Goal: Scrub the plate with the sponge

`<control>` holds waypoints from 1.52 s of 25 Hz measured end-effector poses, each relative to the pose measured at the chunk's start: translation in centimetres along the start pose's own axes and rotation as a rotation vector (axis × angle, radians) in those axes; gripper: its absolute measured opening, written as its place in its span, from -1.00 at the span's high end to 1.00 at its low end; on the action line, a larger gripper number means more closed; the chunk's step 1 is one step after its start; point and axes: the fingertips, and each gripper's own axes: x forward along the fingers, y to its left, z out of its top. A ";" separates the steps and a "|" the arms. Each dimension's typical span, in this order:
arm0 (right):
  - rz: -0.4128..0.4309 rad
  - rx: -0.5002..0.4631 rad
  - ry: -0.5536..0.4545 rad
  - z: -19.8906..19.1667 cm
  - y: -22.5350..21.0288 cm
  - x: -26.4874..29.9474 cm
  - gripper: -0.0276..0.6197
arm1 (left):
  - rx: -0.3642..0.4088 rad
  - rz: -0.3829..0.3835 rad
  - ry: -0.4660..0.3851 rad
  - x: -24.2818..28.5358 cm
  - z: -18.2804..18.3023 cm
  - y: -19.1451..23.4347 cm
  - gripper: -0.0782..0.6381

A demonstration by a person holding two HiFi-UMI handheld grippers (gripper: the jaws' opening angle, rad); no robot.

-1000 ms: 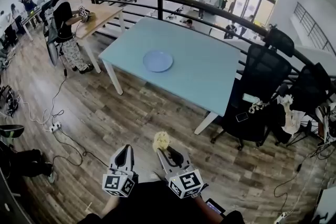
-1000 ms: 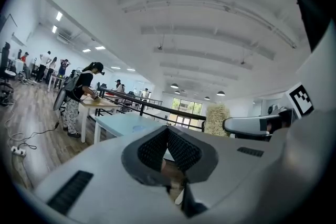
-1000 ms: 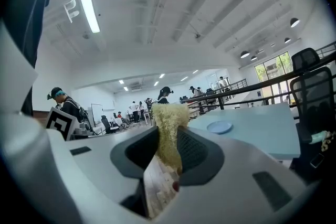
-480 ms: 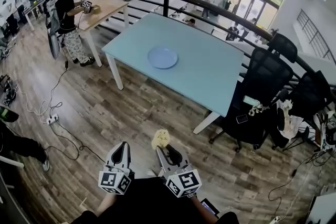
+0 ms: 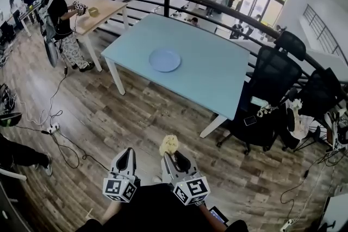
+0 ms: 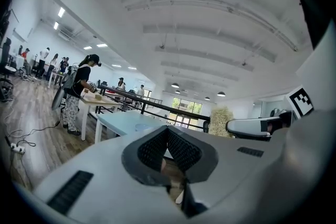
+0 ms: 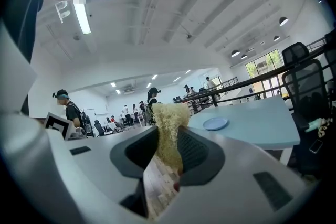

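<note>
A pale blue plate (image 5: 165,60) lies on the light blue table (image 5: 217,79) far ahead of me; it also shows small in the right gripper view as the plate (image 7: 216,123). My right gripper (image 5: 169,152) is shut on a yellow fibrous sponge (image 5: 168,145), which sticks up between the pads as the sponge (image 7: 169,134). My left gripper (image 5: 126,154) hangs beside it over the wooden floor, shut with nothing between its pads (image 6: 181,149). Both grippers are well short of the table.
Black office chairs (image 5: 272,84) stand at the table's right side. A person (image 5: 60,22) works at a wooden table (image 5: 100,11) at the far left. Cables and a power strip (image 5: 51,129) lie on the floor. A black railing (image 5: 179,0) runs behind the table.
The view has shifted slightly against the room between frames; the table and plate stay about the same distance away. Both grippers keep their pose, the sponge still held.
</note>
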 end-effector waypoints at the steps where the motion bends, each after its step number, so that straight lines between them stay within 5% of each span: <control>1: -0.004 0.006 0.002 -0.1 -0.3 0.3 0.56 | 0.002 -0.001 0.002 0.3 -0.2 0.1 0.77; 28: 0.054 0.038 0.060 2.5 -7.2 16.1 0.55 | 0.017 0.051 0.037 14.1 2.3 7.2 0.77; 38: 0.082 0.018 0.075 5.1 -12.7 22.1 0.56 | 0.013 0.076 0.029 21.7 3.1 8.2 0.77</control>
